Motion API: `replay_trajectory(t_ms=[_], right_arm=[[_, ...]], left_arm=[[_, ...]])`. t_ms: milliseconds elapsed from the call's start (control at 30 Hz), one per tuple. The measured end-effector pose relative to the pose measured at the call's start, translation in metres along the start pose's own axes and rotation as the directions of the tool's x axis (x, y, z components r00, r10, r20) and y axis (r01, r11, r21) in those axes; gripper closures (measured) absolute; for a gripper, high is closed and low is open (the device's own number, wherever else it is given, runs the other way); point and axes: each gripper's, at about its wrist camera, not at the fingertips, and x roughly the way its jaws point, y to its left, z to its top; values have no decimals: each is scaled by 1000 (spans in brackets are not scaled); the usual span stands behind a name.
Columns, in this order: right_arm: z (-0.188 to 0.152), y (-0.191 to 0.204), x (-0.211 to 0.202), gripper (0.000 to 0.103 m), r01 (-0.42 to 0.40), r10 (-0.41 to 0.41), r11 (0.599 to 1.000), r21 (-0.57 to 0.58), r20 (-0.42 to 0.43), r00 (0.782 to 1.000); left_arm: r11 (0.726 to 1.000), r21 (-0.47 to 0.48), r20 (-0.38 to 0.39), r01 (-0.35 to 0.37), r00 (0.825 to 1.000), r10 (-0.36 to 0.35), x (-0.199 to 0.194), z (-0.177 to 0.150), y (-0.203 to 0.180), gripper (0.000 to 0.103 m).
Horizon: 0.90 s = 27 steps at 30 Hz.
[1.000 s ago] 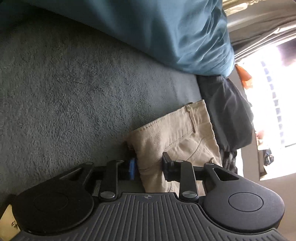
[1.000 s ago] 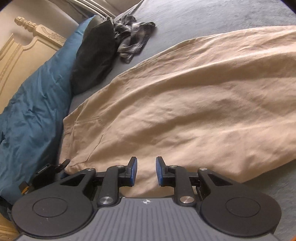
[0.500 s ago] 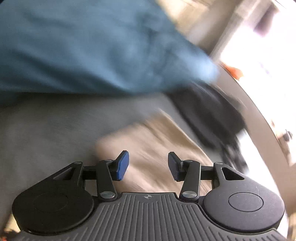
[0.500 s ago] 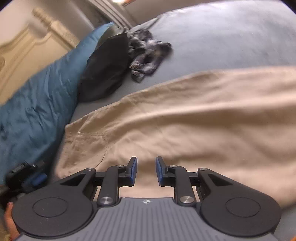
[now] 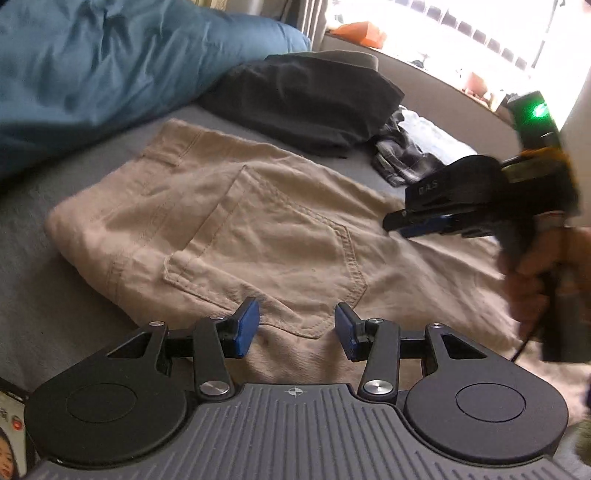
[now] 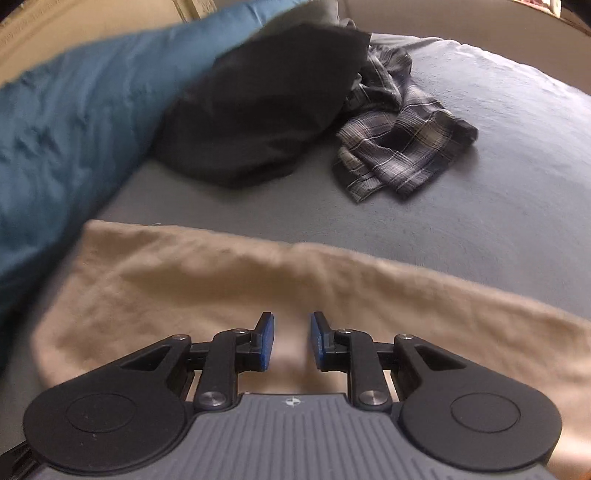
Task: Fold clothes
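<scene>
Beige trousers (image 5: 258, 221) lie flat on the grey bed, back pocket up, waistband toward the blue pillow. My left gripper (image 5: 295, 328) is open and empty, hovering over the trousers' near edge by the pocket. My right gripper (image 6: 290, 341) is open with a narrower gap, empty, above the beige cloth (image 6: 221, 288). It also shows in the left wrist view (image 5: 417, 225), held by a hand over the trouser leg at the right.
A blue pillow (image 5: 92, 62) lies behind the waistband. A black garment (image 5: 306, 99) and a crumpled plaid garment (image 6: 399, 147) lie beyond the trousers. The grey bed cover (image 6: 480, 229) spreads to the right. A bright window (image 5: 461, 22) is behind.
My left gripper let go of the waistband corner, lifted and swung round to look across the trousers. My right gripper moved further over the cloth, staying open.
</scene>
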Motion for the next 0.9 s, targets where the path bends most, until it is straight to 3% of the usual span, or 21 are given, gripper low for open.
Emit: replay_trajectory(t_ms=[133, 333, 433, 500, 567, 600, 767, 900], right_arm=[[16, -7, -1, 80, -6, 4, 997, 77, 20, 1000], [18, 17, 1, 79, -168, 170, 984, 58, -40, 985], [29, 14, 33, 81, -155, 159, 981, 118, -33, 987], [33, -6, 40, 81, -205, 213, 935, 290, 6, 977], [30, -26, 26, 80, -259, 249, 870, 420, 78, 965], [26, -36, 11, 79, -258, 235, 858, 443, 108, 966], [-4, -82, -71, 79, -233, 191, 872, 430, 139, 972], [-29, -113, -118, 78, -128, 116, 911, 393, 55, 992]], left_arm=[[998, -40, -6, 40, 999, -40, -1, 2, 10, 58], [998, 12, -1, 67, 998, -67, -13, -6, 15, 58], [996, 66, -23, 64, 998, -63, -13, -5, 13, 58], [994, 85, -41, 65, 997, -62, -12, -2, 14, 58], [994, 89, -55, 64, 997, -59, -10, 1, 13, 58], [994, 93, -59, 62, 997, -56, -10, 2, 12, 58], [992, 121, -50, 39, 998, -33, -12, 5, 3, 58], [980, 196, 66, -30, 998, 17, -34, 6, -10, 57]])
